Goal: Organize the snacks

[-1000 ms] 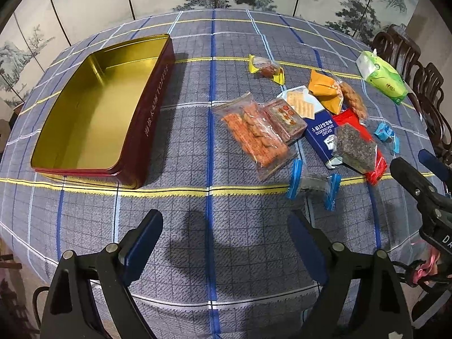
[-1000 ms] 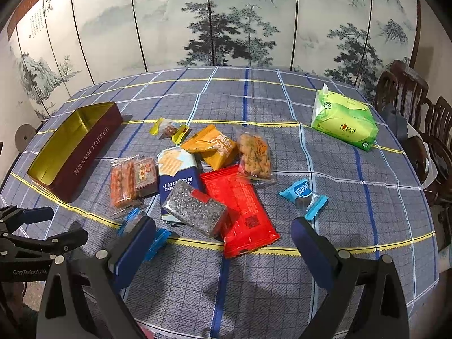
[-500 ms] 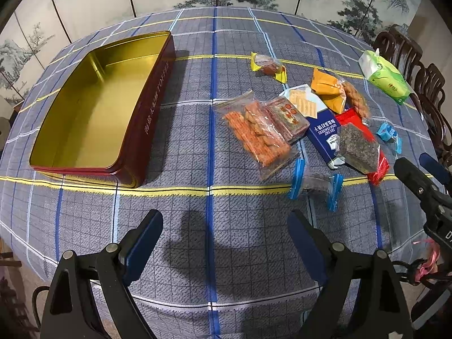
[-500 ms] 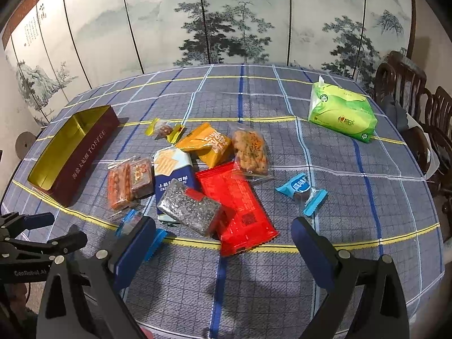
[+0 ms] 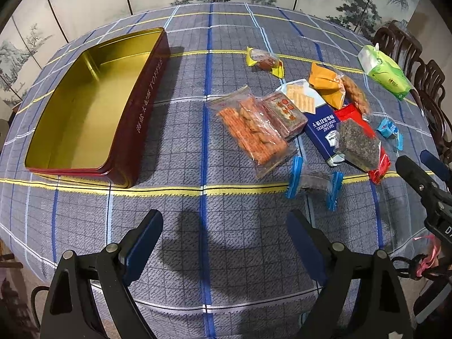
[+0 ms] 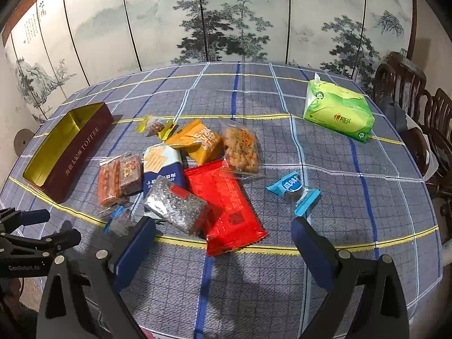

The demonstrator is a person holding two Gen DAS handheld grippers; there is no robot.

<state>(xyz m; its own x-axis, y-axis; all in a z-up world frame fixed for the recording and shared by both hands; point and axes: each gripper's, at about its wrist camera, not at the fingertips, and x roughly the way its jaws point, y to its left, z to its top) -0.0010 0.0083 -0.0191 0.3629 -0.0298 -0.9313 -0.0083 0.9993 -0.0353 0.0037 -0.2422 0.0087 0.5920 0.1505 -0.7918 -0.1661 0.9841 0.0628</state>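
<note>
- Toffee tin sits left on the tablecloth, snack packets heaped to its right.
- Tissue pack lies far right, behind the heap.

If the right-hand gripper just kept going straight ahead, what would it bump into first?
Probably the red packet, lying straight ahead between the open fingers of the right gripper; depth is hard to judge.

Dim overhead light, soft claw shadows on the cloth (fisheye bends every edge).
</note>
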